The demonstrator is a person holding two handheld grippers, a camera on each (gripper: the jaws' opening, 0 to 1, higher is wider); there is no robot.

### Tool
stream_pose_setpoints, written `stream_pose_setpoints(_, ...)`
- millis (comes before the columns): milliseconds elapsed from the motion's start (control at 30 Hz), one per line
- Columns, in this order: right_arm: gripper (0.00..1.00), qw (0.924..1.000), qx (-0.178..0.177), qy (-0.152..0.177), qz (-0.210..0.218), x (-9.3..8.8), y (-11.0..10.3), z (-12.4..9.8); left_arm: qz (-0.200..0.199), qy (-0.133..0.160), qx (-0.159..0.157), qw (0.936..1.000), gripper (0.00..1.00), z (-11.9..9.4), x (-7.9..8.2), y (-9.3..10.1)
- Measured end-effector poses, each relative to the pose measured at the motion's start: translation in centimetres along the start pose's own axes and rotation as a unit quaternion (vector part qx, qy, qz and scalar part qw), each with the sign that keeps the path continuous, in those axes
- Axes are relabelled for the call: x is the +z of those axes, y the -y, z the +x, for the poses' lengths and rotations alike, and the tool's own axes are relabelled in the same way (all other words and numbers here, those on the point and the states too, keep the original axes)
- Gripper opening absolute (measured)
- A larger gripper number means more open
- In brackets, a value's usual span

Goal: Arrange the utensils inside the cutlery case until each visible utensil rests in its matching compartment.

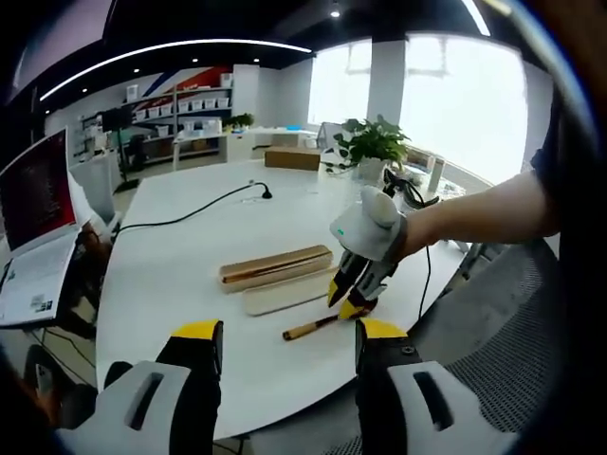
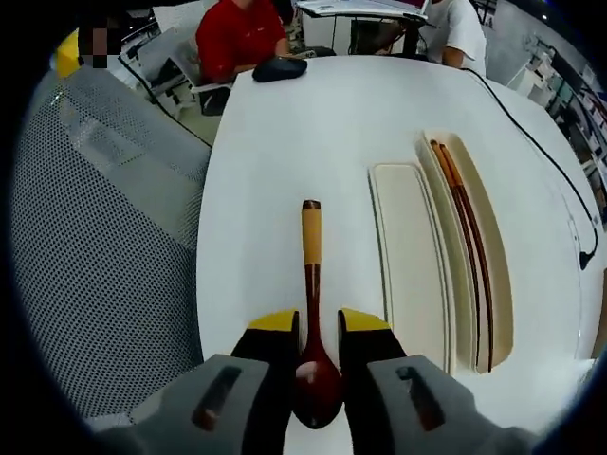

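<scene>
In the right gripper view the right gripper [image 2: 318, 327] stands with its yellow-tipped jaws set narrowly either side of the spoon [image 2: 312, 313], just above its dark red bowl; whether they already pinch the neck I cannot tell. The spoon lies flat on the white surface [image 2: 285, 142], bowl nearest, handle pointing away, beside the cutlery case [image 2: 417, 275]. It looks lacquered wood: light, stiff, probably slick, so the thin neck or the tan grip further up seems the safest hold; the rounded bowl would likely slip. It is deep red-brown, with a tan band and dark tip at the far end. Beyond it the case's nearer, wider compartment is bare; the further, narrower one holds dark chopsticks [image 2: 469, 256]. In the left gripper view the left gripper [image 1: 289, 343] hovers wide apart and holds nothing.
</scene>
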State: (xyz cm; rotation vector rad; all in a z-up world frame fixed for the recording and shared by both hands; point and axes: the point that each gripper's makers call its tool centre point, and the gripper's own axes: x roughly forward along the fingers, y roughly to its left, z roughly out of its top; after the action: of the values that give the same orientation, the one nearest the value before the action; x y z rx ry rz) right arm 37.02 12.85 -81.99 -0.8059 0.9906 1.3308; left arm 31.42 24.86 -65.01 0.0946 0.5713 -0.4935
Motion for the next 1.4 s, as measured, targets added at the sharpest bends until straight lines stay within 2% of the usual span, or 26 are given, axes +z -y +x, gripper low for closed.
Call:
stream_pose_setpoints(300, 0.13, 0.9997, 0.009, -0.015, -0.014, -0.2, -0.8, 1.3, -0.002, -0.002, 0.0, 1.0, 0.57, 0.0, -0.1, 0.0)
stream_pose_setpoints(467, 0.09, 0.9998, 0.0, -0.009, -0.017, 0.2, -0.4, 1.2, 0.007, 0.003, 0.003, 1.0, 0.55, -0.1, 0.2, -0.1)
stream_pose_setpoints(533, 0.07, 0.9996, -0.007, -0.009, -0.024, 0.1, -0.3, 1.3, 0.008, -0.004, 0.0, 1.0, 0.55, -0.1, -0.1, 0.0)
stream_pose_setpoints(567, 0.04, 0.9986, -0.023, -0.011, -0.046, 0.1, 0.2, 1.3, 0.009, -0.006, 0.0, 0.9999, 0.55, 0.0, -0.1, 0.0)
stream_pose_setpoints(600, 0.04, 0.998, -0.022, -0.008, -0.058, 0.3, 0.1, 1.4, 0.011, -0.005, 0.0, 0.9999, 0.55, 0.0, -0.1, 0.0)
stream_pose_setpoints(700, 0.02, 0.9987, -0.03, -0.01, -0.04, 0.4, 0.0, 1.3, 0.012, -0.006, -0.003, 0.9999, 0.55, 0.0, -0.1, 0.2)
stream_pose_setpoints(800, 0.01, 0.9979, -0.032, -0.013, -0.055, 0.4, 0.0, 1.4, 0.015, -0.008, -0.003, 0.9999, 0.55, 0.0, -0.2, 0.2)
stream_pose_setpoints(1000, 0.01, 0.9989, -0.027, -0.023, -0.032, 0.4, 0.2, 1.4, 0.018, -0.009, -0.004, 0.9998, 0.55, 0.0, -0.2, 0.3)
stream_pose_setpoints(1167, 0.01, 0.9983, -0.034, -0.03, -0.037, 0.4, 0.1, 1.5, 0.013, -0.008, -0.005, 0.9999, 0.54, 0.0, -0.2, 0.2)
stream_pose_setpoints(1400, 0.02, 0.998, -0.016, -0.057, -0.023, 0.5, 0.4, 1.6, 0.026, -0.016, -0.006, 0.9995, 0.54, 0.1, -0.4, 0.4)
